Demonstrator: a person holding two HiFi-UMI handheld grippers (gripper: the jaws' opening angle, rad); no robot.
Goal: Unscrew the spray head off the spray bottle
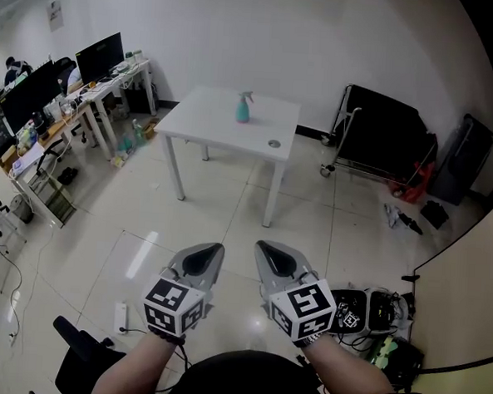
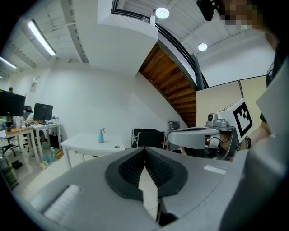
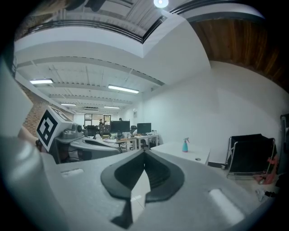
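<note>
A teal spray bottle (image 1: 244, 108) with a pale spray head stands upright on a white table (image 1: 210, 119) across the room. It shows small in the left gripper view as the spray bottle (image 2: 101, 135) and in the right gripper view as the spray bottle (image 3: 185, 145). A small round object (image 1: 273, 143) lies near the table's right front corner. My left gripper (image 1: 216, 248) and right gripper (image 1: 262, 247) are held side by side over the floor, well short of the table. Both are shut with nothing between the jaws.
Desks with monitors (image 1: 99, 56) line the left wall. A black folding cart (image 1: 382, 129) stands right of the table, with bags (image 1: 461, 159) beyond it. Cables and gear (image 1: 373, 312) lie on the floor at my right. A black chair base (image 1: 79, 344) is at lower left.
</note>
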